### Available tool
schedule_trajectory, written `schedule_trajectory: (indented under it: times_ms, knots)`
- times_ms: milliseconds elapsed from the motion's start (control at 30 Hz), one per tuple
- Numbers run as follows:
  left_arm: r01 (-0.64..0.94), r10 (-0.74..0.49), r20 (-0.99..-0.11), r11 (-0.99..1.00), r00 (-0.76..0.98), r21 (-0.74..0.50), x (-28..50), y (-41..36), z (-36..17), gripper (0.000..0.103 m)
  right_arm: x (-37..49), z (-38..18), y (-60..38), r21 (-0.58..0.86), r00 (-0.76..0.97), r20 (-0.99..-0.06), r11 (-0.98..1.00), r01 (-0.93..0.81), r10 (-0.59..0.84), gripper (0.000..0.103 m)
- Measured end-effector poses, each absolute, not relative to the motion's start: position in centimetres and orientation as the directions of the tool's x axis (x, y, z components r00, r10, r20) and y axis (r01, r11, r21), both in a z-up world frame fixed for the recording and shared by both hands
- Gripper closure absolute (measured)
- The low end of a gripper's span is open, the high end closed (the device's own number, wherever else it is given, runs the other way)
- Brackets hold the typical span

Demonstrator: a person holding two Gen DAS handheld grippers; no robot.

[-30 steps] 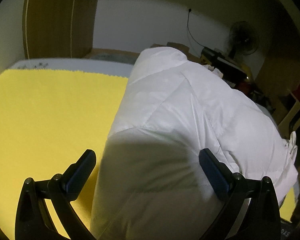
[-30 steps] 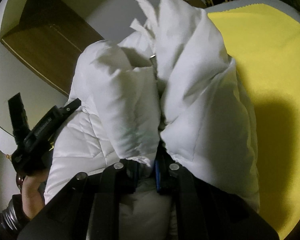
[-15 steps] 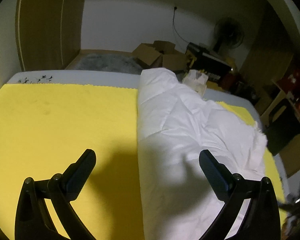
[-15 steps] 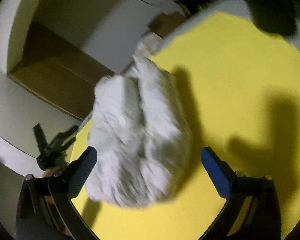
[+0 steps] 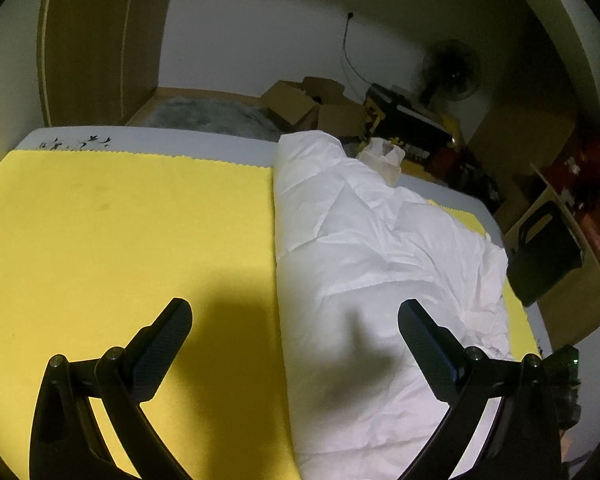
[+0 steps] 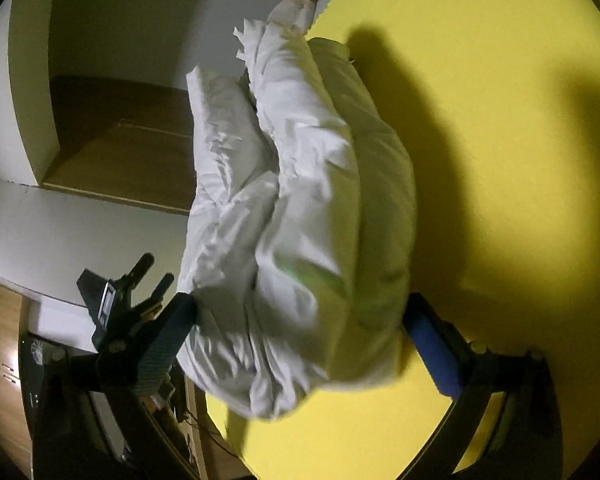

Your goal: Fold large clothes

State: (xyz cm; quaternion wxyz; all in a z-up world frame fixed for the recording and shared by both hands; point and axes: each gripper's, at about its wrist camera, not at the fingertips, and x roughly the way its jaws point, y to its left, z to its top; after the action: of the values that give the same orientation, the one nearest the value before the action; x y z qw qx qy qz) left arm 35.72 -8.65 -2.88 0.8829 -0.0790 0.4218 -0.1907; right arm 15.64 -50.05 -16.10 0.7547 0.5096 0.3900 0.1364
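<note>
Left gripper [image 5: 296, 322]: jaws apart, empty, above the yellow sheet [image 5: 120, 232]. Right gripper [image 6: 300, 320]: jaws apart, straddling the near end of the white jacket [image 6: 300, 200]. The jacket lies folded lengthwise on the sheet, which covers the bed [image 5: 160, 138].

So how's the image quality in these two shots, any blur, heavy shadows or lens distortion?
Left wrist view: sharp, fisheye-bent with dark corners; the left gripper casts a shadow across the yellow cloth and white padded jacket; the background is dim. Right wrist view: the jacket looks smeared near the right gripper, and broad dark shadows lie on the cloth.
</note>
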Motion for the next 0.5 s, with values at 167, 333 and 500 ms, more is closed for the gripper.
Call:
schedule_trajectory:
  times_ms: [167,333,500]
  knots:
    - [0.26,-0.404,-0.724,0.914,0.559,-0.31,35.7,-8.5,-3.3,0.0,17.5,-16.7,-48.5,0.839,0.611,-0.522,0.488,0.242,0.595,0.0]
    - [0.256,-0.4,-0.74,0.916,0.54,-0.309,35.7,-8.5,-4.0,0.0,18.8,-17.3,-48.1,0.806,0.593,-0.575,0.518,0.288,0.564,0.021]
    - [0.236,-0.427,-0.761,0.904,0.488,-0.356,37.8,-7.9,-5.3,0.0,18.4,-17.2,-48.4,0.789,0.583,-0.594,0.54,0.292,0.553,0.05]
